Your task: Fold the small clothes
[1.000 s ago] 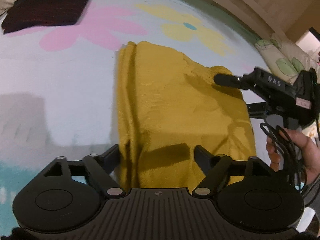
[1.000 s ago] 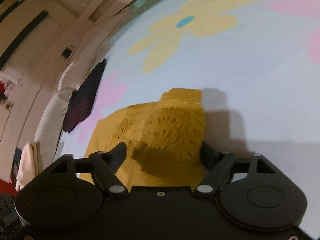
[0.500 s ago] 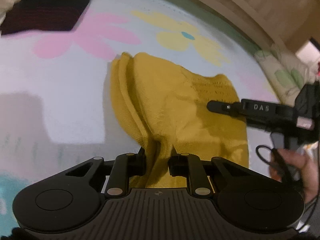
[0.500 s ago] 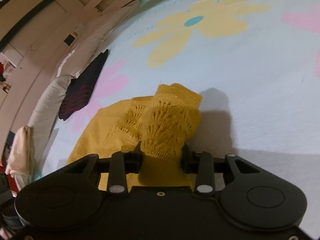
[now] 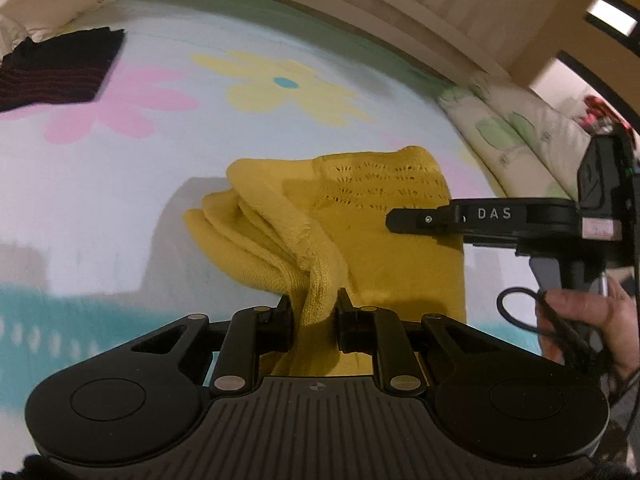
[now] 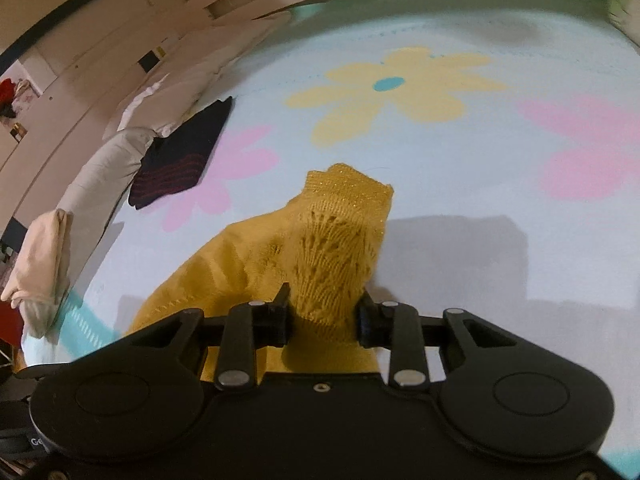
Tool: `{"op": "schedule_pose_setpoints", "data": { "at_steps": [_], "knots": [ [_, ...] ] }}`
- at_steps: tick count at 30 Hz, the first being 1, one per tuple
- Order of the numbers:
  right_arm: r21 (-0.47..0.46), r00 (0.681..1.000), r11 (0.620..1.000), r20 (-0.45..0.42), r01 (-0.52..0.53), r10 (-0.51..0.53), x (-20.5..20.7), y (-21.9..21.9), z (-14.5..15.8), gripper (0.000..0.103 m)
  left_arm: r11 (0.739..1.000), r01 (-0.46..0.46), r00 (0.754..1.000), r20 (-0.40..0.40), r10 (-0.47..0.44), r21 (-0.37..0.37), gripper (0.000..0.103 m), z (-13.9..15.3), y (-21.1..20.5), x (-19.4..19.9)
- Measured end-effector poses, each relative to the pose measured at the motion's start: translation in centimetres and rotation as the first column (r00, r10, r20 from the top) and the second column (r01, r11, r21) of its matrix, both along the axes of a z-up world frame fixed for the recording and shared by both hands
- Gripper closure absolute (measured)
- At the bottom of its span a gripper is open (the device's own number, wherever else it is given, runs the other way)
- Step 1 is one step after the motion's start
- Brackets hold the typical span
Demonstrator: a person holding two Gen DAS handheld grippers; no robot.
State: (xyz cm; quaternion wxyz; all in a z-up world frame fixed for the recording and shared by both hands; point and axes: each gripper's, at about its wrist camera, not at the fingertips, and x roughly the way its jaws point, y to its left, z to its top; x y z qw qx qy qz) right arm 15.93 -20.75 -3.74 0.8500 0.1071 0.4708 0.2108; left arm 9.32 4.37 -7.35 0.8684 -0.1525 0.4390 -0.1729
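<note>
Both claws pinch the mustard knit garment (image 5: 384,248): left claw (image 5: 314,312) (lower centre), right claw (image 6: 322,312), its side reading "DAS" at right.

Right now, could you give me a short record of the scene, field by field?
surface: bed cover printed with flowers
garment: yellow knit, bunched, partly raised
left gripper: shut on the yellow knit's edge
right gripper: jaws just closing, pinching the lacy end
other clothing: dark striped piece, lying near the pillows
</note>
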Motion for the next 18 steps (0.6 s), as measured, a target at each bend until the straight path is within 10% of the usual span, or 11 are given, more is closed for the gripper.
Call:
{"op": "schedule_pose_setpoints", "data": {
  "at_steps": [8, 13, 18],
  "knots": [
    [-0.050, 0.997, 0.999, -0.070, 0.016, -0.020, -6.3, -3.6, 0.2, 0.062, 0.996, 0.062, 0.994, -0.092, -0.067, -0.057, 0.086, -2.2, -2.1, -7.2],
    [-0.158, 0.994, 0.987, -0.106, 0.022, -0.039, -8.1, -4.2, -1.9, 0.058, 0.992, 0.121, 0.974, -0.197, -0.112, 0.036, 0.086, -5.3, -2.9, -9.6],
    [-0.302, 0.984, 0.947, -0.101, 0.108, -0.144, -7.6, -6.3, -3.9, 0.029, 0.987, 0.136, 0.976, -0.181, -0.119, 0.083, 0.086, -5.5, -2.6, -10.3]
  ]
}}
